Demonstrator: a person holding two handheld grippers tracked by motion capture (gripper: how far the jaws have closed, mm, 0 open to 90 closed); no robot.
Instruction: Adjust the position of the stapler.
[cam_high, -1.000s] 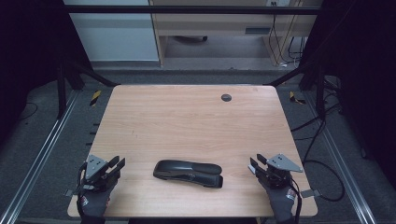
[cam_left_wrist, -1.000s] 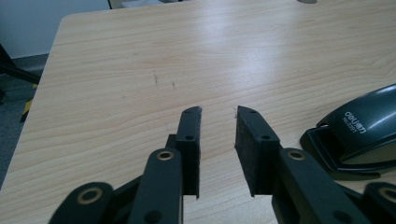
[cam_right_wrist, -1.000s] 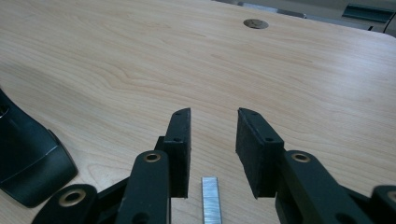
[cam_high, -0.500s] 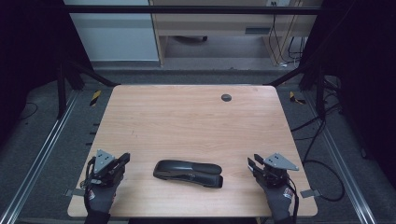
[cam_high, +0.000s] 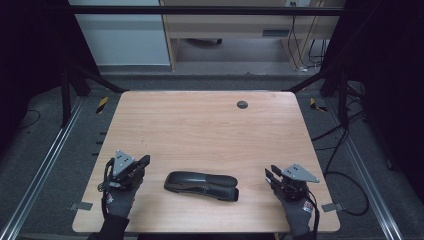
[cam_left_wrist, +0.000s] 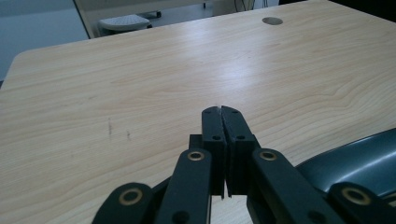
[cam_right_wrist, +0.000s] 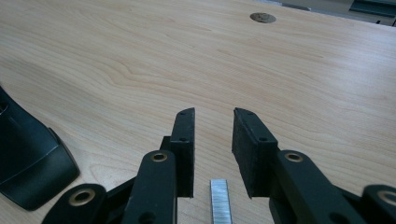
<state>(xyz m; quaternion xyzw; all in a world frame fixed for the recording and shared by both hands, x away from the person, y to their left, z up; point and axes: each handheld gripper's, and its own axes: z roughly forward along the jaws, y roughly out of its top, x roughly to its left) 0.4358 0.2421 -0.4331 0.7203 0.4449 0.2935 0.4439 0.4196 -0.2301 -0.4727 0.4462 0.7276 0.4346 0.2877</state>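
Observation:
A black stapler (cam_high: 201, 185) lies on its side near the front edge of the wooden table (cam_high: 200, 130), between my two grippers. My left gripper (cam_high: 142, 162) sits just left of it, and in the left gripper view the left gripper (cam_left_wrist: 222, 112) is shut with nothing between its pads, the stapler (cam_left_wrist: 355, 158) at lower right. My right gripper (cam_high: 271, 175) rests right of the stapler. In the right gripper view the right gripper (cam_right_wrist: 212, 114) stands open, its jaws having just been closing. A silver strip of staples (cam_right_wrist: 220, 200) lies on the table between them, untouched. The stapler (cam_right_wrist: 28, 158) shows at left.
A round dark grommet (cam_high: 242, 104) is set in the table near its far edge. Metal rails run along the floor on both sides, with cables at the right. A desk and a cabinet stand beyond the table.
My left gripper moved rightwards and a little up, nearer the stapler, and its jaws shut. The right hand stayed put while its jaws narrowed slightly.

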